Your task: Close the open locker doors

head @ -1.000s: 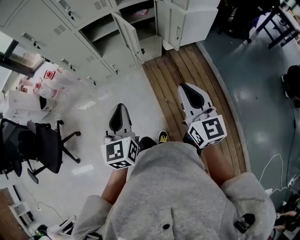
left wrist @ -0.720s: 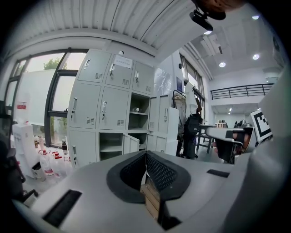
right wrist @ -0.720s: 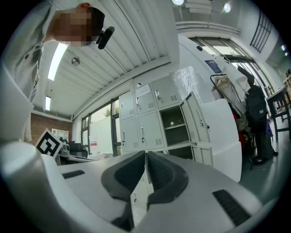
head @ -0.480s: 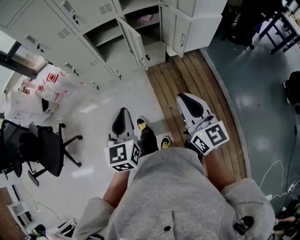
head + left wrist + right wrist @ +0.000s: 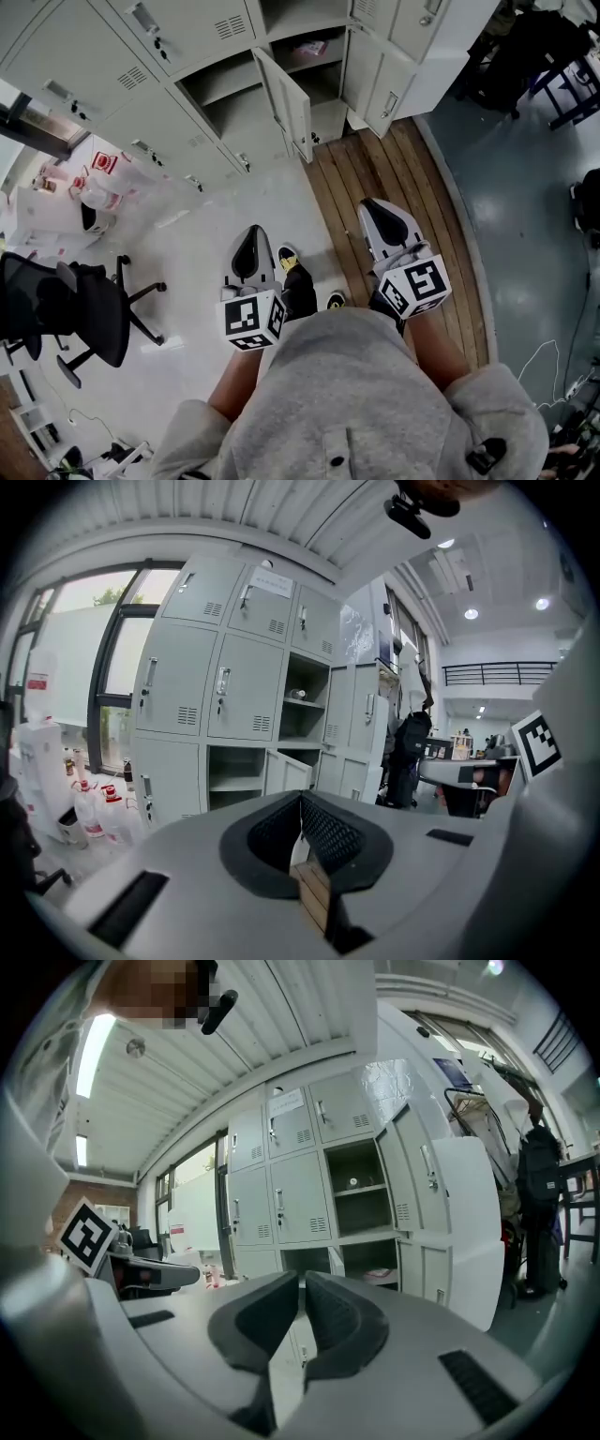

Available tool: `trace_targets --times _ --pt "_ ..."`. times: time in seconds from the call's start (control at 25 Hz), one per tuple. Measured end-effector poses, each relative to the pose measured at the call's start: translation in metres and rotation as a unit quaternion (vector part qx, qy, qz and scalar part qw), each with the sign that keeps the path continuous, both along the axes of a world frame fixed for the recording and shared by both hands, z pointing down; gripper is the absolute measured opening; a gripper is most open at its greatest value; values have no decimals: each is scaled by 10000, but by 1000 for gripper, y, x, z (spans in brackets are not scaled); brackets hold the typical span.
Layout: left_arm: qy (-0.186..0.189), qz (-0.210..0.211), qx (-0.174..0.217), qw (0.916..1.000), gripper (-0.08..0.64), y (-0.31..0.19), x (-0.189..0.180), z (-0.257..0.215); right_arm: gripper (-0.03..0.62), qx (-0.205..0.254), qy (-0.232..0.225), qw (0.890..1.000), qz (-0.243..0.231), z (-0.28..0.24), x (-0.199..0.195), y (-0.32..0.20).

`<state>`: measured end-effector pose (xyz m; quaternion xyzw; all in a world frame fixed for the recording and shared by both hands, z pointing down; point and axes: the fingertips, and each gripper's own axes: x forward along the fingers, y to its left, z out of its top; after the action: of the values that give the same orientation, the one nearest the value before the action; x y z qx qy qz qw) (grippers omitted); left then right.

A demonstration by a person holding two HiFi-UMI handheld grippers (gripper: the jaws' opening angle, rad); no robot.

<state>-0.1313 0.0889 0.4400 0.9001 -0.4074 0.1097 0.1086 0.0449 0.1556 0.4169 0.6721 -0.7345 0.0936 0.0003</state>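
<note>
The left claw (image 5: 252,232) is closed, its ribbed pads meeting at the tip with nothing between them. The right claw (image 5: 373,204) is also closed, with only a thin slit between its pads and nothing in it. Both are held low in front of the person, side by side and well apart from each other, and both point toward the lockers (image 5: 187,37), which they do not reach. The left claw hangs over the pale floor (image 5: 197,253) and the right claw over a strip of wooden planks (image 5: 375,178) that runs up to the locker base. Two shoes (image 5: 298,281) show between the claws. In the lockers, a low middle door (image 5: 292,103) stands swung out. The compartment on its left holds a shelf (image 5: 225,92). Further right, two right doors (image 5: 386,94), one above the other, also stand open. The low compartment between them holds a pink bundle (image 5: 309,47). The one above holds a small thing (image 5: 353,1182), too small to name. Bottles (image 5: 94,178) cluster on the floor by the lockers' left end, with a black chair (image 5: 66,300) near them.
</note>
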Motion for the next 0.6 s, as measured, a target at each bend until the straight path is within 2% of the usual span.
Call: trace_targets --times 0.2,0.6 --pt "-32 94 -14 9999 11 -60 10 -2 43 -32 76 10000 1 -5 8 -57" --pt "-29 422 -13 9991 11 -142 29 -10 43 -23 93 9991 419 -13 29 -131"
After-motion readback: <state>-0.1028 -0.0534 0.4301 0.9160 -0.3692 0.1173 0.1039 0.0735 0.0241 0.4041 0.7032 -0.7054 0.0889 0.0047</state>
